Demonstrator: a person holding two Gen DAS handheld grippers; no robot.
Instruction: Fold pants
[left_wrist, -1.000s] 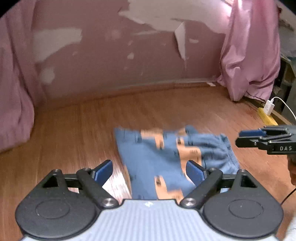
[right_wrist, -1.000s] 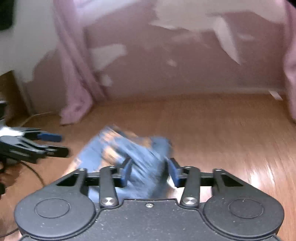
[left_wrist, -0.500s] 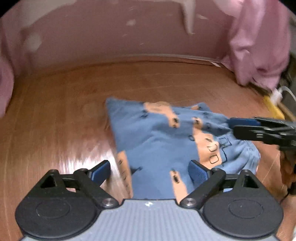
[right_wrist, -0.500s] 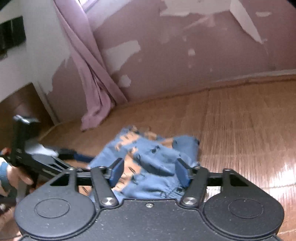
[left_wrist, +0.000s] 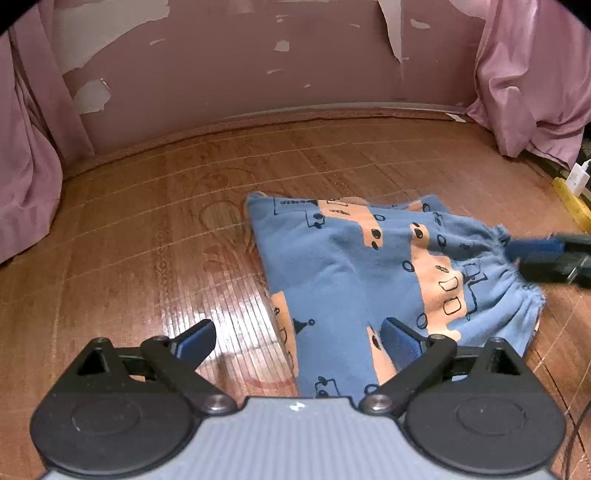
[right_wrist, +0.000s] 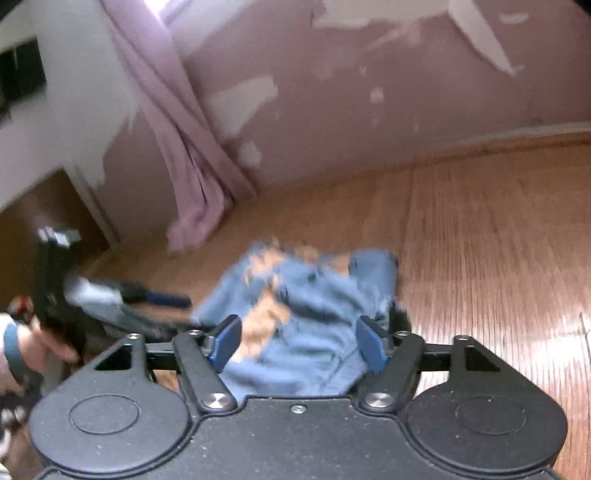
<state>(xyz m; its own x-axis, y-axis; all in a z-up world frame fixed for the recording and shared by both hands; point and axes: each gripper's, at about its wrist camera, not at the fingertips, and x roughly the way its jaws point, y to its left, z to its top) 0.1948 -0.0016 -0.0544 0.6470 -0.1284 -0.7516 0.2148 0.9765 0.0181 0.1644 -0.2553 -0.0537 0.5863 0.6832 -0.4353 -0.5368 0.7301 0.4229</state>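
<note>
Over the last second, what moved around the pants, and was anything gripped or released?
Both grippers closed in on the pants: the left gripper tilted down over the leg end, and the right gripper came to the gathered waistband. Both jaws stayed open, gripping nothing. The pants stayed folded on the floor.

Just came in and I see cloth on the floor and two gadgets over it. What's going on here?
A person holds a pair of tongs in each hand over small blue pants with orange patches, which lie partly folded on the glossy wooden floor. The left tongs are open above the pants' near edge. The right tongs are open too, over the gathered waistband end. Neither grips the cloth, so the folding isn't finished.
</note>
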